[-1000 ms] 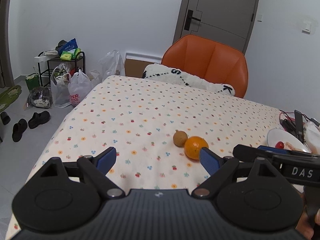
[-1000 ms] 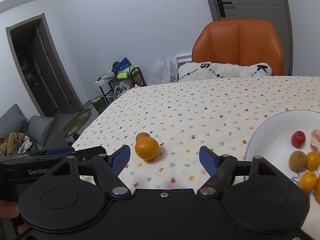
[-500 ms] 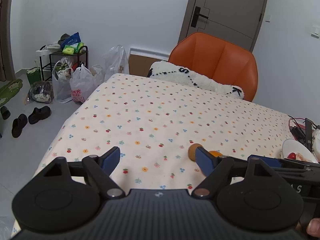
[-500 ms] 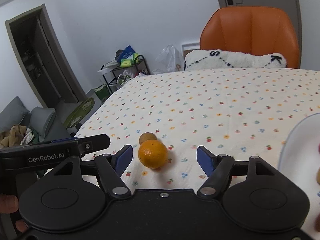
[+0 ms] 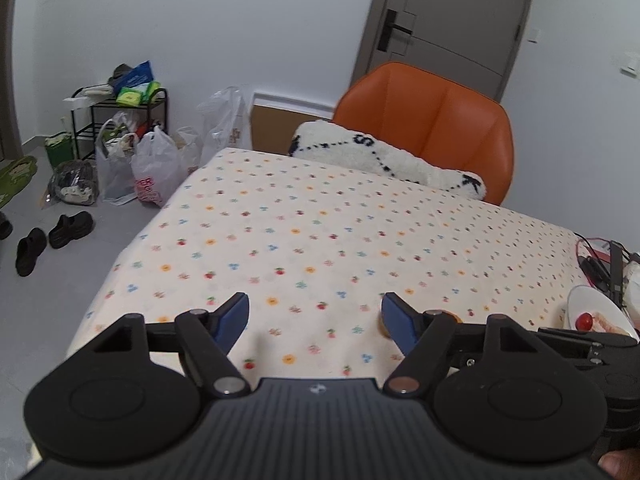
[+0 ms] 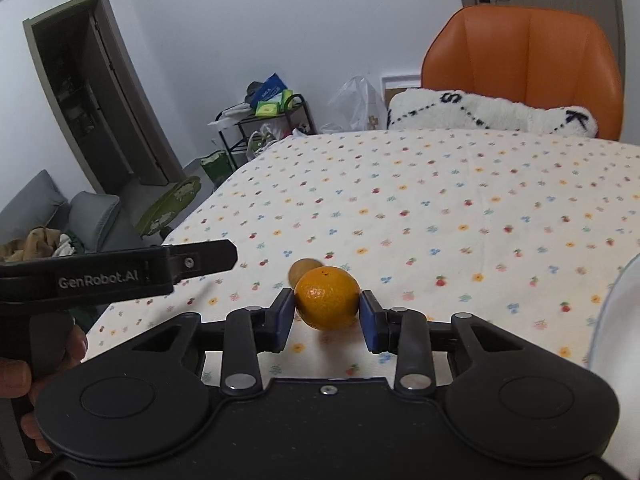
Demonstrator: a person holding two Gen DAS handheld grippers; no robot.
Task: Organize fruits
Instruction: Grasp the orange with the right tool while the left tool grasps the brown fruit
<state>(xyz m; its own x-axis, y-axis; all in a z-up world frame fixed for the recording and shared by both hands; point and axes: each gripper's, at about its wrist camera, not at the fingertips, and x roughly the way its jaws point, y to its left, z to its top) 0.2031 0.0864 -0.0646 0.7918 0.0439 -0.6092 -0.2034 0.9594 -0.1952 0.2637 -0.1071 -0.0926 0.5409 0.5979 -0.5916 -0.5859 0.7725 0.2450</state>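
While the right gripper (image 6: 327,312) pinches the orange (image 6: 327,298) between its fingers, the kiwi (image 6: 305,271) sits just behind on the table. Left gripper (image 5: 316,316) is wide, w/ nothing in it. Plate (image 5: 600,312) has some fruit; these 2 are left.

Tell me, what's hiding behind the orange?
A brown kiwi peeks out behind the orange, which sits between the right gripper's jaws. The orange covers the kiwi's lower part.

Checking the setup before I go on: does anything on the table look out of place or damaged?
Nothing looks damaged or spilled. Two fruits sit loose on the tablecloth instead of on the white plate: the orange, between the right gripper fingers, and a brown kiwi just behind it.
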